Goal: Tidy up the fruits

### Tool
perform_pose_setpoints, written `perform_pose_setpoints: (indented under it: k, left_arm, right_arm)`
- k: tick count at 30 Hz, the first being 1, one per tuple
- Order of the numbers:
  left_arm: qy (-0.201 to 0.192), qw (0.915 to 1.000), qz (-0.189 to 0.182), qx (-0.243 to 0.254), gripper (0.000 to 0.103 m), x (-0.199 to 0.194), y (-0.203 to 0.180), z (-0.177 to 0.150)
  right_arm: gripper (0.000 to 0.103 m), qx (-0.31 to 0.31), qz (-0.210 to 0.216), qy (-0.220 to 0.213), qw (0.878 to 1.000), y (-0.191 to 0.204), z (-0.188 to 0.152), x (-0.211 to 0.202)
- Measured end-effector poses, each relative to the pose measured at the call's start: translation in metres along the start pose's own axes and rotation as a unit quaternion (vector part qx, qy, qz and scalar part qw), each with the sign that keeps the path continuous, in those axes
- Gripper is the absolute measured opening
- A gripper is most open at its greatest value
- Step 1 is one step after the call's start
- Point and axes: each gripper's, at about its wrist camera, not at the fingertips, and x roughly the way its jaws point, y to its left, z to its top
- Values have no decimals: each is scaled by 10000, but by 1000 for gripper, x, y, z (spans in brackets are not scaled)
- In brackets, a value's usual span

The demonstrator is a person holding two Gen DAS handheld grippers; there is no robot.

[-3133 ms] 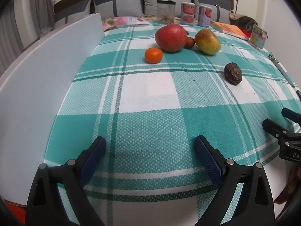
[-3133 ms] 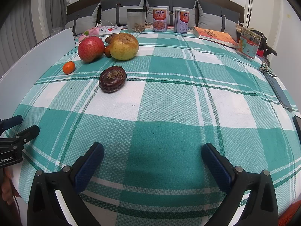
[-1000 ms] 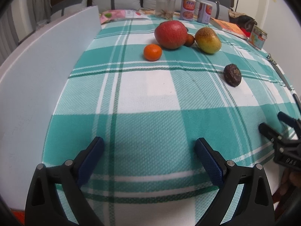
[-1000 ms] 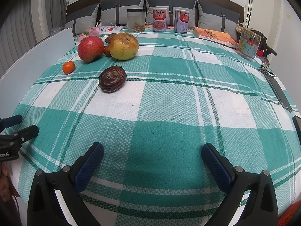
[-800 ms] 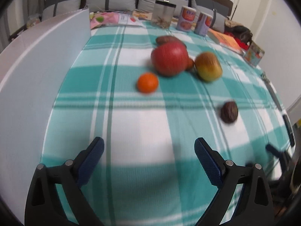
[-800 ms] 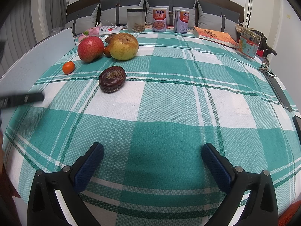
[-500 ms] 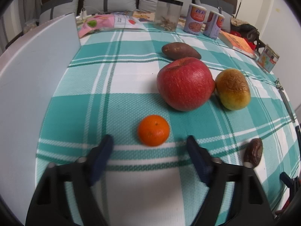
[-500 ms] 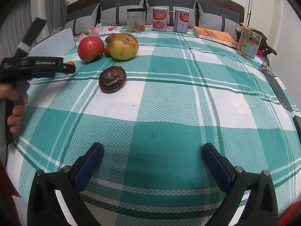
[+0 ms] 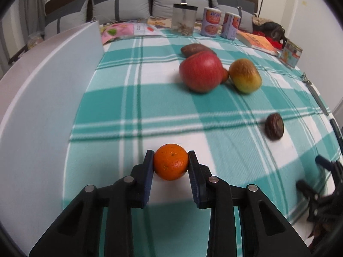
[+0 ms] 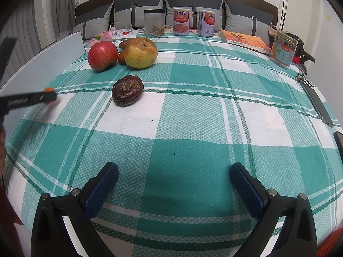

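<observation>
A small orange (image 9: 170, 165) sits between the blue pads of my left gripper (image 9: 170, 154), whose jaws are closing and press on both its sides, just above the checked tablecloth (image 9: 214, 107). From the right wrist view only a sliver of that orange (image 10: 48, 90) shows at the left gripper's tip. Farther back lie a red apple (image 9: 200, 73), a yellow-green pear (image 9: 245, 78), a small reddish fruit (image 10: 121, 58) between them and a brown oblong fruit (image 9: 193, 49). A dark wrinkled fruit (image 10: 127, 90) lies apart. My right gripper (image 10: 173, 180) stands open over bare cloth near the front edge.
A white board (image 9: 42, 85) stands along the left side of the table. At the far edge are a clear jar (image 10: 154, 22), two cans (image 10: 181, 21), a book (image 10: 244, 39) and a small box (image 10: 283, 50). A dark flat object (image 10: 319, 107) lies at the right edge.
The left gripper went forward across the cloth to the small orange and its jaws came together on it. The right gripper has stayed where it was, open.
</observation>
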Motion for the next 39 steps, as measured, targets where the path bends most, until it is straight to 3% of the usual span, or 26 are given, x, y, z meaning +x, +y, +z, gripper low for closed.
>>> perform_pose_setpoints:
  k: [1, 3, 5, 9, 12, 17, 20, 23, 25, 26, 27, 29, 31, 35, 39]
  left_arm:
    - [-8, 9999, 99, -47, 36, -3, 2, -7]
    - [0, 9996, 220, -186, 74, -3, 7, -15]
    - [-61, 9989, 270, -383, 83, -4, 12, -20]
    - [-97, 9989, 416, -204, 85, 3, 12, -26]
    - [-94, 9989, 423, -204, 87, 5, 11, -25]
    - [-86, 9989, 417, -205, 89, 7, 12, -24]
    - [-88, 9989, 416, -204, 89, 7, 12, -24]
    - [-88, 9989, 420, -204, 89, 7, 12, -24]
    - [-88, 9989, 419, -206, 89, 7, 12, -24]
    - [-88, 9989, 419, -206, 89, 7, 12, -24]
    - [-88, 9989, 419, -206, 89, 7, 12, -24]
    - [-88, 9989, 421, -208, 89, 7, 12, -24]
    - [-86, 9989, 421, -206, 90, 7, 12, -24]
    - [-79, 9989, 420, -187, 90, 8, 12, -24]
    - [-81, 9989, 420, -187, 90, 8, 12, -24]
  right_arm:
    - [103, -3, 2, 0, 10000, 0, 0, 0]
    - [103, -5, 4, -2, 10000, 0, 0, 0]
    - [103, -3, 14, 8, 10000, 0, 0, 0]
    - [103, 34, 215, 362, 9991, -5, 12, 0]
    - [103, 230, 539, 188, 9981, -13, 42, -5]
    - [101, -504, 836, 121, 9952, 15, 126, 13]
    - [90, -923, 754, 211, 9926, 40, 166, 40]
    - [90, -1070, 648, 301, 9917, 63, 192, 68]
    - [77, -1127, 673, 361, 9907, 69, 199, 83]
    - [62, -1132, 709, 507, 9897, 70, 201, 92]
    - [58, -1127, 607, 539, 9903, 66, 202, 96]
    - [56, -847, 847, 515, 9915, 50, 202, 95]
    - [55, -149, 1236, 539, 9908, 18, 199, 92]
    - [55, 1088, 1720, 553, 9775, -41, 186, 85]
    - [55, 1762, 1794, 703, 9653, -81, 168, 83]
